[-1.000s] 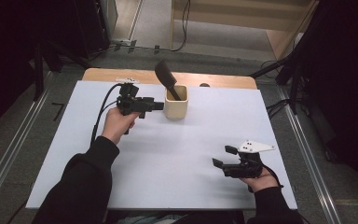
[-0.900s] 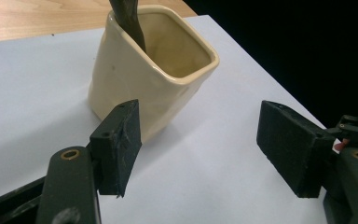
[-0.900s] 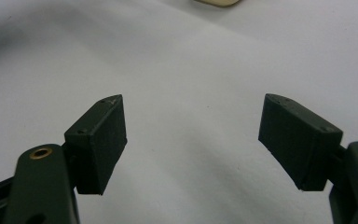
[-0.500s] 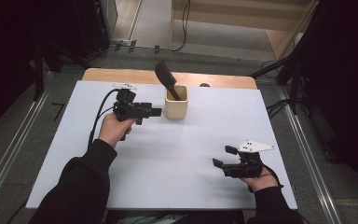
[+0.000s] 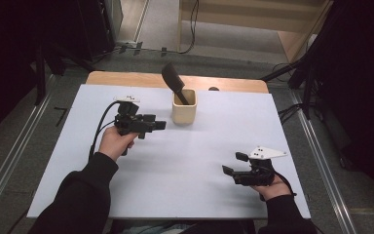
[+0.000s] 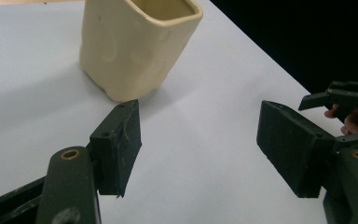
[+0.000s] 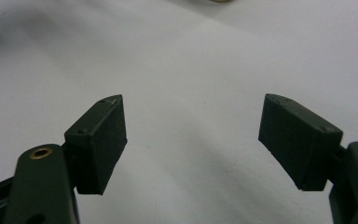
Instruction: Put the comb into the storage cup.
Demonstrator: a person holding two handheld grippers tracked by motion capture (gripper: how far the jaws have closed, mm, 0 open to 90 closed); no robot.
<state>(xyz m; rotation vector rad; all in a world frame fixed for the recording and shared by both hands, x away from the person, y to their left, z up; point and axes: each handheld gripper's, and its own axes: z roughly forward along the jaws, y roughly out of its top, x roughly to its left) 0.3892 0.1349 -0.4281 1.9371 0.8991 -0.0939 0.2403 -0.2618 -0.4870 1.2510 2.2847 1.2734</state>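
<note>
A cream square cup (image 5: 183,107) stands near the back middle of the white table (image 5: 185,161). A black spatula (image 5: 174,82) leans out of it, blade up and to the left. My left gripper (image 5: 158,125) hovers just left of the cup, jaws open and empty. The left gripper view has the cup (image 6: 135,42) ahead of my open left gripper (image 6: 200,140), with the other gripper (image 6: 349,100) at the far right. My right gripper (image 5: 233,165) rests low at the front right, open with nothing in it. In its own view my right gripper (image 7: 193,135) faces bare table.
A wooden strip (image 5: 126,78) runs along the table's back edge, with a small dark item (image 5: 213,88) on it behind the cup. Dark floor, metal rails (image 5: 9,161) and cables surround the table. White tabletop lies between the two grippers.
My left gripper has pulled back from the cup, toward the front and slightly left. The right gripper has stayed in place.
</note>
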